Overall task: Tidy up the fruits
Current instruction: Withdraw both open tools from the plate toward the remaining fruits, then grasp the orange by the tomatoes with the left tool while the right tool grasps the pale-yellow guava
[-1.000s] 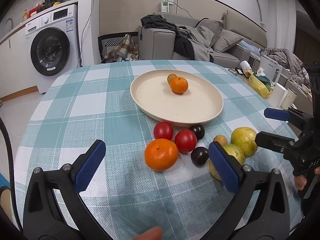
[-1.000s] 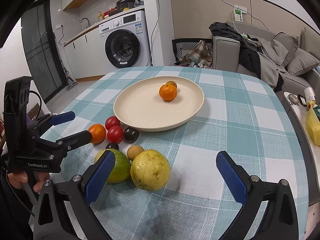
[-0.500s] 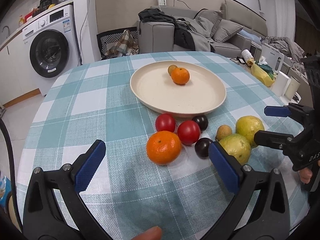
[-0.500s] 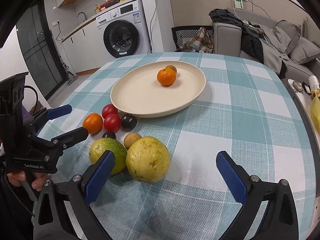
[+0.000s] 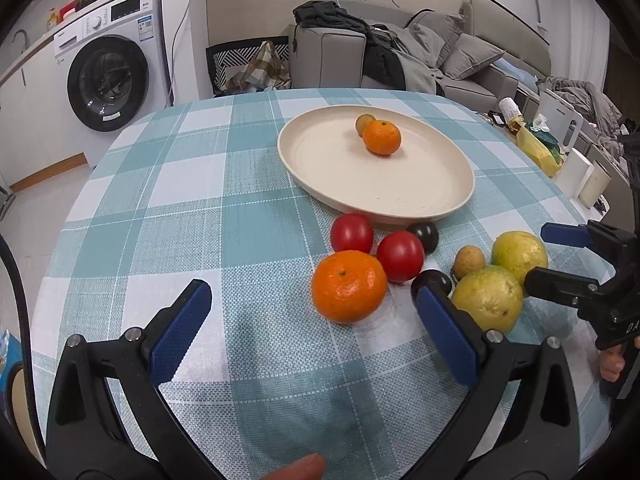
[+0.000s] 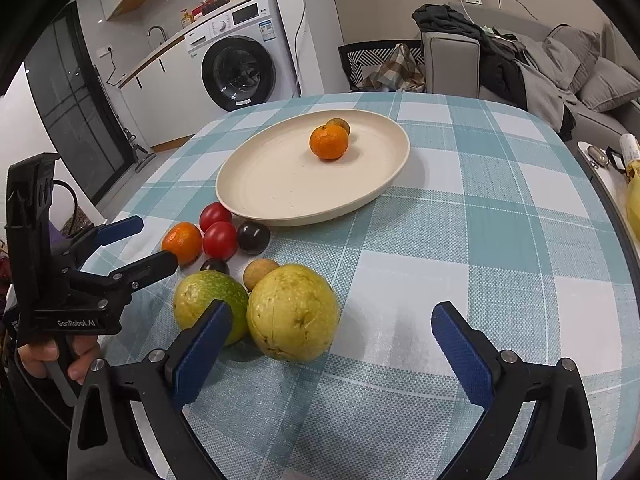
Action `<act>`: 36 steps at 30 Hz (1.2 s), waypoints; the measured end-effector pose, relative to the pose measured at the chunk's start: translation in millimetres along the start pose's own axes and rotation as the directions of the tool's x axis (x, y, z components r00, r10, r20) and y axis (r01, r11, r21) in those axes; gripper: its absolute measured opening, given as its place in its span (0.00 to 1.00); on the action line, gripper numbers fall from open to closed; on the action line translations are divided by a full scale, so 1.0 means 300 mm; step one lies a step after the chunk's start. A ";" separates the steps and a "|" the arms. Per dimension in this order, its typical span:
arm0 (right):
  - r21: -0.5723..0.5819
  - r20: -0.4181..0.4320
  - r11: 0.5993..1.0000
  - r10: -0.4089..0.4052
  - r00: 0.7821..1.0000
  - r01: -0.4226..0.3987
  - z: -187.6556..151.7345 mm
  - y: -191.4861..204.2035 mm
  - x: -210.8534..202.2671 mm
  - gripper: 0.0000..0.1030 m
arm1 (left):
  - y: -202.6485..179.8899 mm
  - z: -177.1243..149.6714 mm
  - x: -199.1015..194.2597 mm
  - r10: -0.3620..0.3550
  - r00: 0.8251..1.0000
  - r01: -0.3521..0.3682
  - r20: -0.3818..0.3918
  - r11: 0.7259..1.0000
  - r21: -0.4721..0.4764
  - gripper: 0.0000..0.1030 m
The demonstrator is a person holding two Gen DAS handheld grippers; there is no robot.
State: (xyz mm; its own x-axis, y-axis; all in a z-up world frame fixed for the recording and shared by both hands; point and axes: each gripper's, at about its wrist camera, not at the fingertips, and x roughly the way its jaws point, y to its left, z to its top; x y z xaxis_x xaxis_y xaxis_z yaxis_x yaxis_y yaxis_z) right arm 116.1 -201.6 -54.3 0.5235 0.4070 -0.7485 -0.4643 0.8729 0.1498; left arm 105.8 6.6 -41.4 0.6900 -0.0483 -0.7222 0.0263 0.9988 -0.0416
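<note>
A cream plate (image 5: pixel 420 196) (image 6: pixel 256 184) holds a small orange (image 5: pixel 382 137) (image 6: pixel 329 142) and a small brown fruit (image 5: pixel 365 123). In front of it lie an orange (image 5: pixel 349 286) (image 6: pixel 182 242), two red tomatoes (image 5: pixel 352 233) (image 5: pixel 400 255), two dark plums (image 5: pixel 424 236) (image 5: pixel 430 280), a small brown fruit (image 5: pixel 468 261) and two yellow-green guavas (image 5: pixel 489 298) (image 5: pixel 519 255) (image 6: pixel 293 312) (image 6: pixel 210 306). My left gripper (image 5: pixel 310 320) (image 6: pixel 138 246) is open just short of the orange. My right gripper (image 6: pixel 332 342) (image 5: pixel 558 256) is open, close behind the yellow guava.
The round table has a teal checked cloth (image 5: pixel 180 208). Its edge curves close on the left and right. A washing machine (image 5: pixel 116 64), a chair (image 5: pixel 248 64) and a sofa (image 5: pixel 400 56) stand beyond it. A side shelf with bottles (image 5: pixel 532 144) is at the right.
Both grippers have moved forward and lower toward the loose fruit. The orange and the guavas loom larger. Both stay open; no fruit has moved.
</note>
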 end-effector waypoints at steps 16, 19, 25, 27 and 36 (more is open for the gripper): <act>-0.002 -0.027 0.998 0.056 0.998 -0.056 -0.015 0.012 0.022 0.72 | 0.007 0.002 0.022 -0.007 1.000 0.007 -0.027 1.000 -0.011 0.95; 0.005 -0.030 0.998 0.068 0.997 -0.068 -0.015 0.012 0.027 0.70 | 0.006 0.002 0.031 -0.014 0.999 0.013 -0.040 1.000 -0.012 0.89; -0.004 -0.031 0.995 0.095 0.995 -0.096 -0.016 0.022 0.028 0.54 | 0.012 0.002 0.054 -0.040 0.997 0.039 -0.068 0.999 -0.021 0.73; -0.009 -0.028 0.994 0.106 0.994 -0.106 -0.017 0.026 0.026 0.49 | 0.014 0.002 0.057 -0.049 0.996 0.047 -0.071 0.999 -0.025 0.72; -0.020 -0.025 0.995 0.094 0.995 -0.095 -0.019 0.029 0.025 0.48 | 0.009 0.004 0.059 -0.090 0.994 0.088 -0.062 0.996 -0.031 0.64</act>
State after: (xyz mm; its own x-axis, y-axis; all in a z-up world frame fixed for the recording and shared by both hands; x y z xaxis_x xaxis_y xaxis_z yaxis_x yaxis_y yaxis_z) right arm 112.0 -192.6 -62.2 0.4595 0.4805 -0.7470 -0.5263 0.8248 0.2068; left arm 119.1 8.5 -53.3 0.6389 -0.1385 -0.7567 0.0650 0.9899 -0.1263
